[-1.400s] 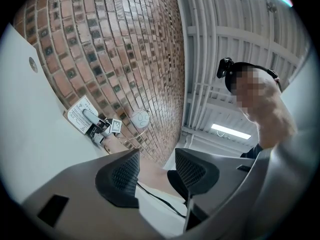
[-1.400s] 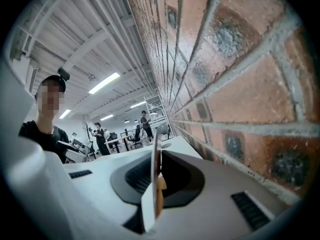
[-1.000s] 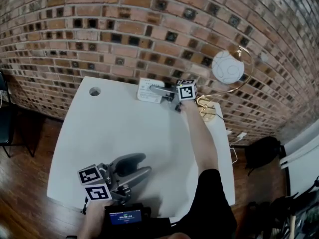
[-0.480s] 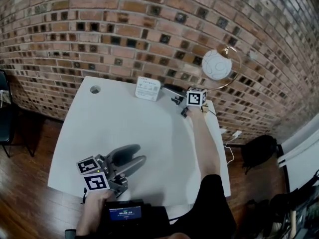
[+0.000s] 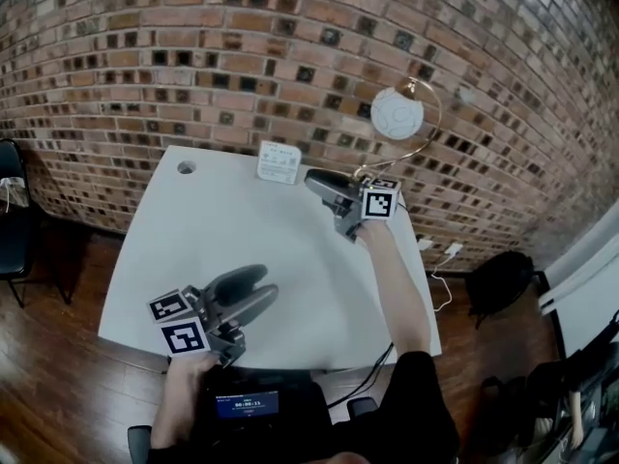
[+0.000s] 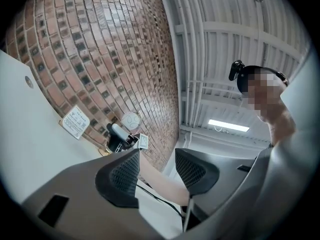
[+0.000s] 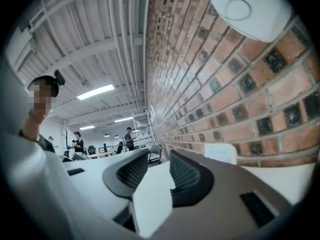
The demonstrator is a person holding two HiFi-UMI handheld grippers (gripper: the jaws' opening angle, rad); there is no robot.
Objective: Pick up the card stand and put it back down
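The card stand (image 5: 279, 162), a small white card with print, stands upright at the table's far edge against the brick wall; it also shows in the left gripper view (image 6: 76, 121) and the right gripper view (image 7: 221, 154). My right gripper (image 5: 314, 184) hovers right of the card stand and apart from it, jaws pointing left. Its jaws have just been closing, and they stand open (image 7: 157, 176) with nothing between them. My left gripper (image 5: 266, 281) is held over the table's near part, open and empty (image 6: 156, 176).
A gold arc lamp with a white globe (image 5: 397, 114) stands at the table's far right corner. The white table (image 5: 193, 230) has a cable hole (image 5: 186, 167) at its far left. A black bag (image 5: 498, 283) lies on the floor right, a chair (image 5: 10, 211) left.
My right gripper has drawn back from the card stand to the right and risen; the card stand stays at the wall. My left gripper has shifted slightly up the picture.
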